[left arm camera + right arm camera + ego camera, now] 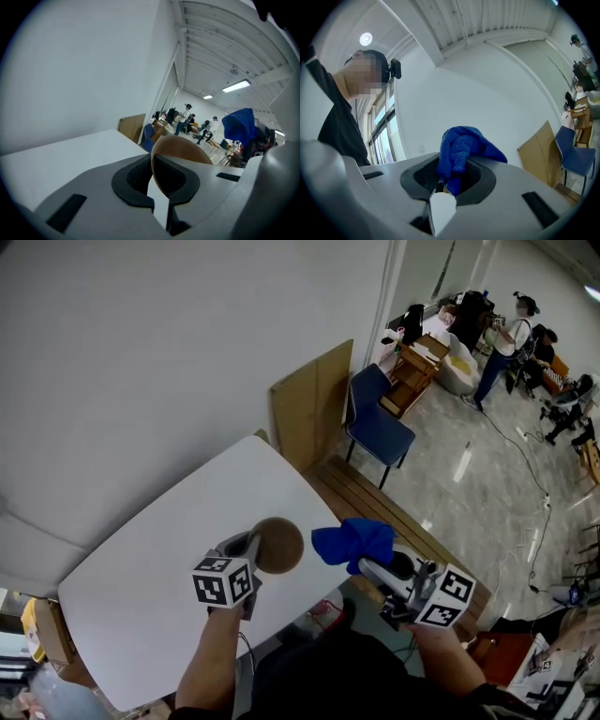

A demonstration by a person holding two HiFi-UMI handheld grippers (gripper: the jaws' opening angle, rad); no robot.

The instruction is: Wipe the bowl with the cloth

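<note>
A brown bowl (279,544) is lifted above the white table's (141,587) right edge, with my left gripper (251,551) shut on its rim. In the left gripper view the bowl's thin rim (180,152) stands clamped between the dark pads. Just right of the bowl hangs a bunched blue cloth (353,542), and my right gripper (367,566) is shut on it. In the right gripper view the cloth (461,149) bulges out from between the jaws, and the left gripper view shows the cloth (240,125) at the right. Bowl and cloth are a small gap apart.
A wooden bench (375,507) runs beside the table, with a blue chair (375,423) and a leaning board (314,404) behind it. Persons (502,343) and furniture stand at the far end of the room. A white wall (169,343) lies behind the table.
</note>
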